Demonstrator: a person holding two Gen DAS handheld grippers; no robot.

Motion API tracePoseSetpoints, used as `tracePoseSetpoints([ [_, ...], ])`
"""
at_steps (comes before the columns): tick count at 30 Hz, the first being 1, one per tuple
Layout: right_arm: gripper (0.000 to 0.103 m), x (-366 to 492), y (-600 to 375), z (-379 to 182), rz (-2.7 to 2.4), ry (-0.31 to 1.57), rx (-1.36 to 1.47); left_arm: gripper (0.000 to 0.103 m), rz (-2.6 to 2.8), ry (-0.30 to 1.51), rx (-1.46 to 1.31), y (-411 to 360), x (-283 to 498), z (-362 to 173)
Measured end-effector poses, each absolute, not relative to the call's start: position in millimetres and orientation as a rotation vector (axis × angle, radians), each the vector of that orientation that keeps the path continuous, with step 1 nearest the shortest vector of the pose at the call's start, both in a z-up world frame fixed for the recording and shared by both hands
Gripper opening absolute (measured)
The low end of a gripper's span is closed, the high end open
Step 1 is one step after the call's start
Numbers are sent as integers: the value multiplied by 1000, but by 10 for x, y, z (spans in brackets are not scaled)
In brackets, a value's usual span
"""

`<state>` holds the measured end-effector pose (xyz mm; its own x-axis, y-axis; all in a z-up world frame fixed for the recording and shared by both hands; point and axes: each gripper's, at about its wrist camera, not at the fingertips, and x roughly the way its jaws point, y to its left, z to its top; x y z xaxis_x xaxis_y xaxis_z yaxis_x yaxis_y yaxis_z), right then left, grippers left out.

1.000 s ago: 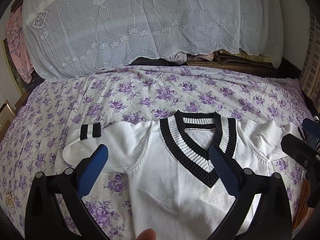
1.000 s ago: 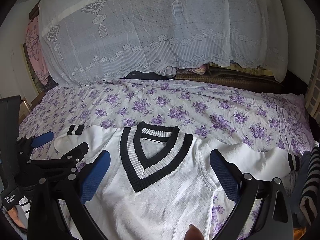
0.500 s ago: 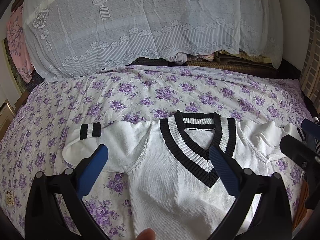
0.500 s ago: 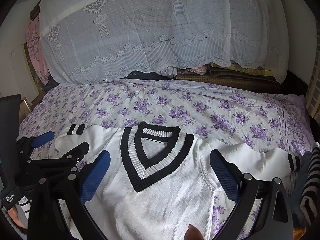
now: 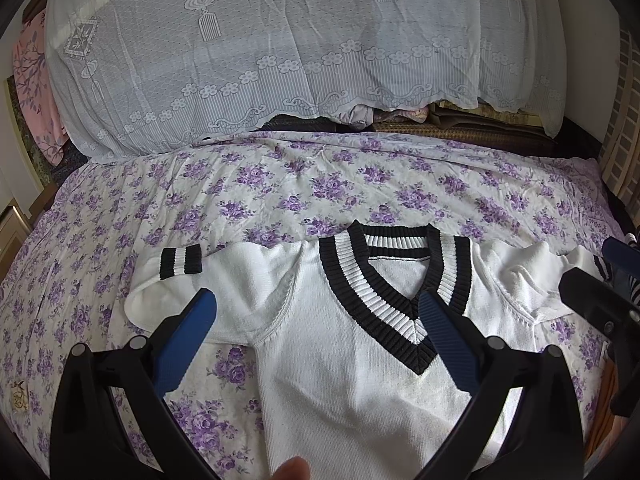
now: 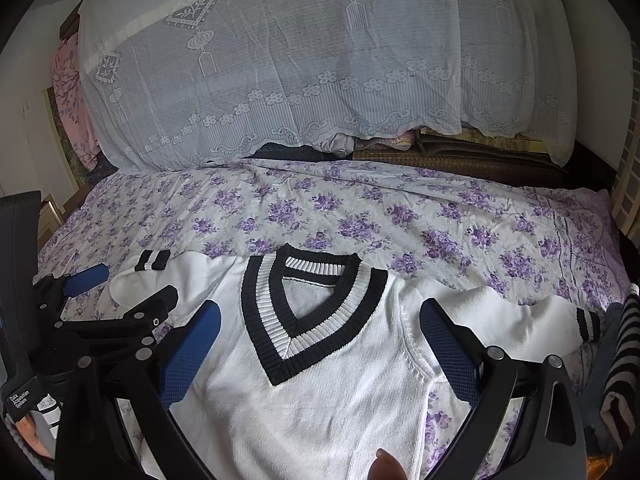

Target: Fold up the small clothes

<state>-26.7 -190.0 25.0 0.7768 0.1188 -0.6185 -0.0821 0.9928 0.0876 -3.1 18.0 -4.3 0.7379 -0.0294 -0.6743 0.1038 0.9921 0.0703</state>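
White V-neck sweater (image 5: 340, 360) (black-and-white ribbed collar and cuffs) lying face-up, sleeves spread, on a purple-flowered bedsheet (image 5: 280, 184). Left gripper (image 5: 316, 320) and right gripper (image 6: 320, 328) hover above its chest, jaws wide apart, grasping nothing.

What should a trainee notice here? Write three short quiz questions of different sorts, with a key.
1. True or false: the left gripper is shut on the sweater.
2. Which colour are the flowers on the bedsheet? A green, B purple, C red.
3. Fill in: the sweater's collar is shaped like the letter ___.

Key: 1 false, both it and the right gripper are open above the sweater. 2 B. 3 V.
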Motion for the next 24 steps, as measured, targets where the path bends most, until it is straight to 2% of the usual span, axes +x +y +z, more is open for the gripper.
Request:
tracePoseSetpoints([
  [24,100,-259,-1899,232,110,673,59,99,-71,757,113,142,13,-86],
])
